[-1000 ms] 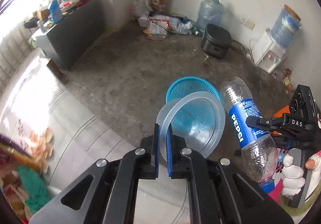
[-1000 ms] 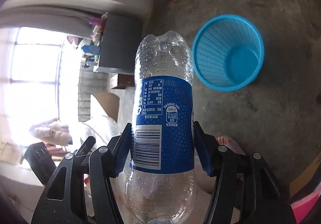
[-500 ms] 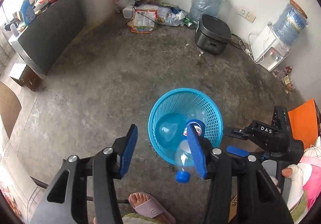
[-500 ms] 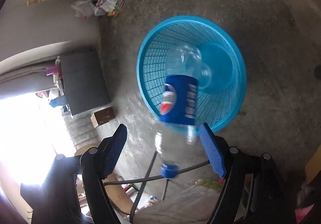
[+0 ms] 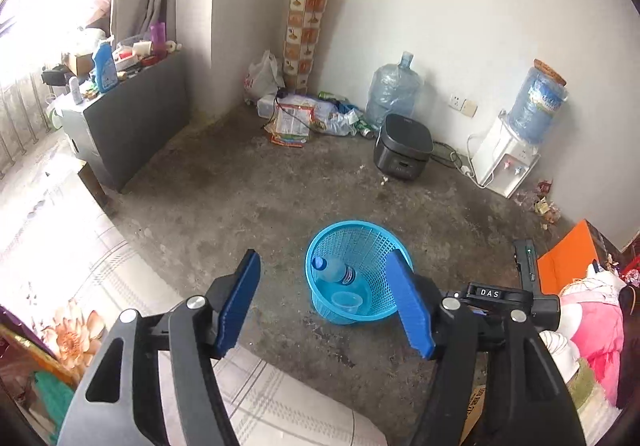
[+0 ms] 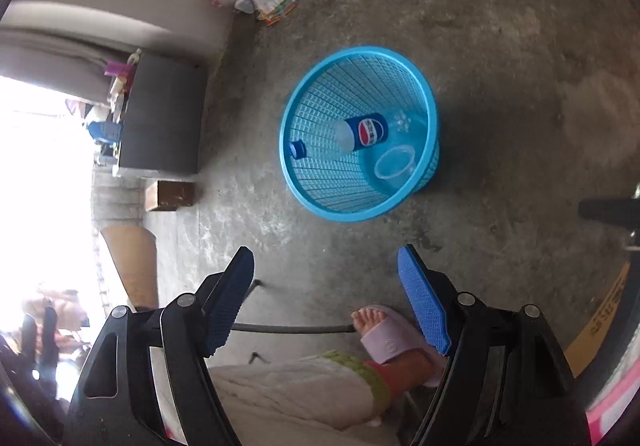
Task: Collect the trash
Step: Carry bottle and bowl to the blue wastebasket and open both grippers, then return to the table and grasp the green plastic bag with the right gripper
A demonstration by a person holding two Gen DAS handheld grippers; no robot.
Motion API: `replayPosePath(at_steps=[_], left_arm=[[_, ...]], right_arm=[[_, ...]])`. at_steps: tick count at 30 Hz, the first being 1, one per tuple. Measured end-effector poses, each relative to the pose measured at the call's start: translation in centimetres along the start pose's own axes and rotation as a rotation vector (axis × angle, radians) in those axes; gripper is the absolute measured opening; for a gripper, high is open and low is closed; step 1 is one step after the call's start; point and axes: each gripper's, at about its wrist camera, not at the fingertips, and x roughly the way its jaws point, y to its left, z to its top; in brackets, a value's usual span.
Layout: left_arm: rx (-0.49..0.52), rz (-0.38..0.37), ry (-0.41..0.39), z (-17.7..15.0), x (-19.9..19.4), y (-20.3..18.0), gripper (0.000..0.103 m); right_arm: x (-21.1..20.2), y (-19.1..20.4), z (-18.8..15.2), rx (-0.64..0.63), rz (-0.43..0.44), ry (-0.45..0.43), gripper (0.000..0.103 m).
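Both hand-held grippers are hanging empty above the floor: the left gripper is spreading its blue pads with nothing between them, and the right gripper is standing wide apart, likewise gripping nothing.

Ahead of and below both, the clear plastic Pepsi bottle with a blue cap and blue label is lying inside the round blue plastic mesh basket. It is leaning against the inner wall, cap end up toward the rim and base down at the bottom, so its long axis is running slantwise across the basket. Just beside its base, the clear plastic cup is resting on the basket floor, mouth facing up. In the left wrist view the same bottle and cup are showing between the pads, well beyond them, inside the basket.

The basket is standing on the bare grey concrete floor. A person's foot in a pale slipper is showing near the right gripper, between its fingers.

These two pieces look delivered. Further litter, a heap of wrappers and plastic bags, is lying against the far wall, well apart from both grippers; neither hand looks clearly nearer, so the coming move probably calls for travelling over there.
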Motion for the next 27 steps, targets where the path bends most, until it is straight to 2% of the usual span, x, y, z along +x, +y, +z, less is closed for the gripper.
replayPosePath(at_steps=[3,6,15,19,22,27], left_arm=[[0.045,0.039,-0.062,-2.3,-4.7,0.2,0.069],[0.032,0.097,-0.11,-5.4,-9.1,1.2,0.076],[-0.192,0.381,-0.133,-15.4,-18.0,7.1,0.078],[-0.234,0.485,-0.155,-18.1,-20.1,9.0,0.078],[-0.239,0.527,-0.16,-19.0,-20.8,10.0,0.078],[-0.216,0.526,-0.162,-19.5,-20.1,11.5,0.075]], right_arm=[[-2.2,3.3,-2.0,-0.182,-0.041,-0.066,0.071],[-3.1,6.7,-4.2,-0.347,-0.05,-0.105,0.073],[-2.2,17.3,-10.4,-0.671,0.101,-0.013,0.073],[-1.3,21.7,-13.3,-0.774,0.183,0.035,0.072],[-0.3,24.2,-15.1,-0.812,0.25,0.083,0.071],[1.0,27.3,-18.0,-0.826,0.332,0.182,0.065]])
